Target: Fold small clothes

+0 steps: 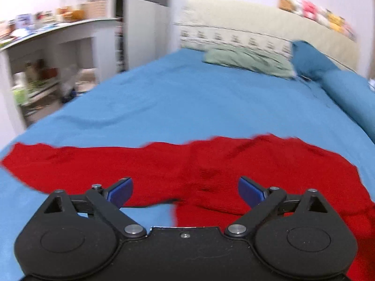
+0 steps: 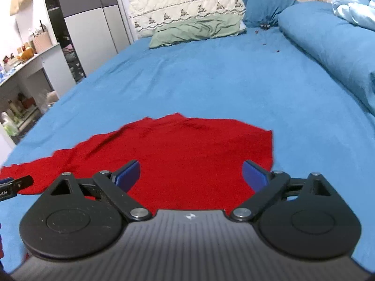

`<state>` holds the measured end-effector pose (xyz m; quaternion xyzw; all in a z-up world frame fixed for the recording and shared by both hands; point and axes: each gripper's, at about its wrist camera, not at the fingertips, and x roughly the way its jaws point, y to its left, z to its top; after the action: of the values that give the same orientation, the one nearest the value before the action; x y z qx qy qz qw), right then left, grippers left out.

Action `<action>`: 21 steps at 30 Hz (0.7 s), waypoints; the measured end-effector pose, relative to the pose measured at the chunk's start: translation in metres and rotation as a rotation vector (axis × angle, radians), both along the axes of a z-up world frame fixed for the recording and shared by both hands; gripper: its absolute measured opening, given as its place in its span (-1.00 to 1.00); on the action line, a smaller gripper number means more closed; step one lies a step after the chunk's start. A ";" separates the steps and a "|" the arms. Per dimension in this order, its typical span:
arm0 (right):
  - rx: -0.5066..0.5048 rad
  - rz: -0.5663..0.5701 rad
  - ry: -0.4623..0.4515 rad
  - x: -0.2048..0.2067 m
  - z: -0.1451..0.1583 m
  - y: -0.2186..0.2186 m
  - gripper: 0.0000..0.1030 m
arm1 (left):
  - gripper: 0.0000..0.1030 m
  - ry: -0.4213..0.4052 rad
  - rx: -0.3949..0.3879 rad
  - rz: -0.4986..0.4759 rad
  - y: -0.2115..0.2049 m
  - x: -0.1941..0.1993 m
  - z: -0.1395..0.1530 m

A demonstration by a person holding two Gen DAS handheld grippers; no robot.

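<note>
step: pre-grasp, no fold started | red garment (image 1: 211, 164) spread flat on bed (image 1: 187, 98), lower centre both views | left gripper (image 1: 185, 190) fingers apart, empty, above garment | right gripper (image 2: 191, 175) fingers apart, empty, above garment | next: likely lower, pinch near edge, carry over to fold

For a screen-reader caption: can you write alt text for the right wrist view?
An open gripper hovers over a red garment spread flat on a blue bed sheet. Beyond lie a green pillow and a cream headboard.
</note>
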<state>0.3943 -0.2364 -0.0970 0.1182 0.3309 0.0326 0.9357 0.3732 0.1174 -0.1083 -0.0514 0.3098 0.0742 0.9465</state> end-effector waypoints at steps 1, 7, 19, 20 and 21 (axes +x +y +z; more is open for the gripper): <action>0.012 0.001 0.009 -0.003 0.005 0.005 1.00 | 0.92 0.003 0.001 0.035 0.012 -0.004 0.003; 0.068 0.049 0.046 -0.024 0.022 0.045 1.00 | 0.92 0.020 -0.016 0.239 0.095 -0.017 -0.002; 0.075 0.159 0.049 -0.028 -0.013 0.099 1.00 | 0.88 0.056 -0.235 0.507 0.239 0.005 -0.057; 0.073 0.168 0.048 -0.028 -0.016 0.101 1.00 | 0.87 0.065 -0.248 0.515 0.245 0.008 -0.062; 0.069 0.178 0.047 -0.028 -0.019 0.102 1.00 | 0.85 0.070 -0.255 0.527 0.251 0.011 -0.067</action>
<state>0.3665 -0.1347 -0.1163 0.1213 0.3607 0.1240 0.9164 0.3847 0.3689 -0.1750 -0.2461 0.3251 0.2796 0.8692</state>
